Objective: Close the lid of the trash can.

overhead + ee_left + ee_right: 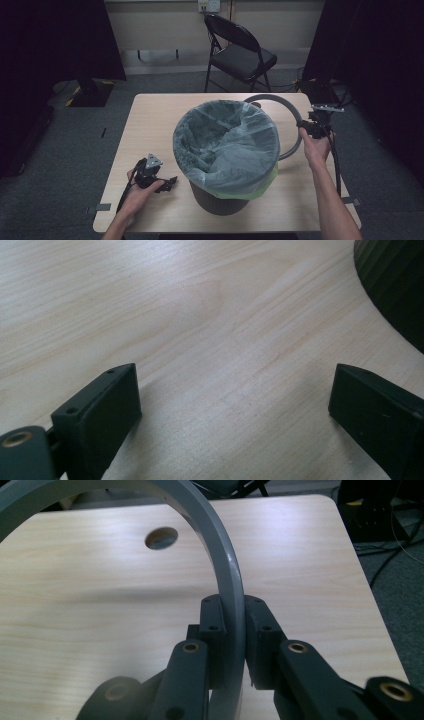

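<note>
A dark bin (220, 202) lined with a pale green bag (227, 142) stands in the middle of the wooden table (150, 115). A grey ring (292, 107) curves behind and to the right of the bin, lifted off the table. My right gripper (306, 127) is shut on the ring's right side; in the right gripper view the ring (227, 575) runs between the two black jaws of that gripper (235, 630). My left gripper (167, 184) rests low at the bin's left, open, with bare wood between its jaws (235, 410). The bin's dark wall (395, 280) stands at that view's upper right.
A black folding chair (240, 50) stands beyond the table's far edge. Cables and dark equipment (320, 90) lie on the floor at the far right. A round hole (161, 538) is cut in the tabletop near its far edge.
</note>
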A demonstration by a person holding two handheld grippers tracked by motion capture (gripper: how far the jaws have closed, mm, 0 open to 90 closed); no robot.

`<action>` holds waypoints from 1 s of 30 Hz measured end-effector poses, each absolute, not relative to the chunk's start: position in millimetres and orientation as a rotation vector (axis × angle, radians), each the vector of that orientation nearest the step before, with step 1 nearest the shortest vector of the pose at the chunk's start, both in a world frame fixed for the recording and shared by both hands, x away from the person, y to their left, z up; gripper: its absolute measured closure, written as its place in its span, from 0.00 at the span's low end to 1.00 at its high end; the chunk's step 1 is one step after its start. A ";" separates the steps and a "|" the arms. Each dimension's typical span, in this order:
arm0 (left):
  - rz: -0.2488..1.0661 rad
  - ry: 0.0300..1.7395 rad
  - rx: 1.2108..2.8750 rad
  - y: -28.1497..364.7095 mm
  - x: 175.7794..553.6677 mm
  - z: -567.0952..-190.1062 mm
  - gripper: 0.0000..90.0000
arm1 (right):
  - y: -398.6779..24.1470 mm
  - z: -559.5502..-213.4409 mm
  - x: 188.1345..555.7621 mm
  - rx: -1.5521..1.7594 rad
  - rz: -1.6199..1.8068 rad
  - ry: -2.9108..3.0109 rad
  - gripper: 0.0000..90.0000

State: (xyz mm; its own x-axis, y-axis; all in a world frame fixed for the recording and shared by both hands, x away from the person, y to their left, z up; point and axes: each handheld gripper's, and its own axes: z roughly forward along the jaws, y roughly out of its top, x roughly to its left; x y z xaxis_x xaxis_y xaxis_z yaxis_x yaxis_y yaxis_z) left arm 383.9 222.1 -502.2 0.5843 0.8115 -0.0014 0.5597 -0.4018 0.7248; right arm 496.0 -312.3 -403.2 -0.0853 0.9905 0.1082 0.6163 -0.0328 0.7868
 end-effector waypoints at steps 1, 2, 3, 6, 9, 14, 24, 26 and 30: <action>0.463 1.086 2.116 222.0 383.8 -502.3 0.06 | -311.3 -400.9 495.6 1.687 0.985 1.741 0.90; 0.464 1.085 2.117 222.1 383.9 -502.3 0.06 | -310.1 -398.7 494.8 1.679 0.992 1.738 0.89; 0.464 1.085 2.117 222.1 383.9 -502.2 0.06 | -309.1 -396.4 494.2 1.672 1.001 1.737 0.90; 0.464 1.085 2.117 222.1 383.9 -502.2 0.06 | -307.5 -389.4 493.5 1.659 1.028 1.723 0.90; 0.465 1.082 2.118 222.2 384.2 -502.2 0.06 | -306.7 -380.5 494.8 1.640 1.043 1.717 0.90; 0.466 1.100 2.122 222.0 385.0 -502.3 0.04 | -305.6 -366.2 497.9 1.636 1.092 1.715 0.89; 0.474 1.132 2.115 221.2 385.7 -502.8 0.00 | -305.9 -342.1 504.7 1.619 1.143 1.664 0.90; 0.473 1.132 2.115 221.2 385.7 -502.8 0.00 | -305.1 -337.2 508.5 1.619 1.142 1.677 0.89; 0.474 1.132 2.115 221.2 385.7 -502.8 0.00 | -305.2 -329.8 516.2 1.630 1.156 1.661 0.90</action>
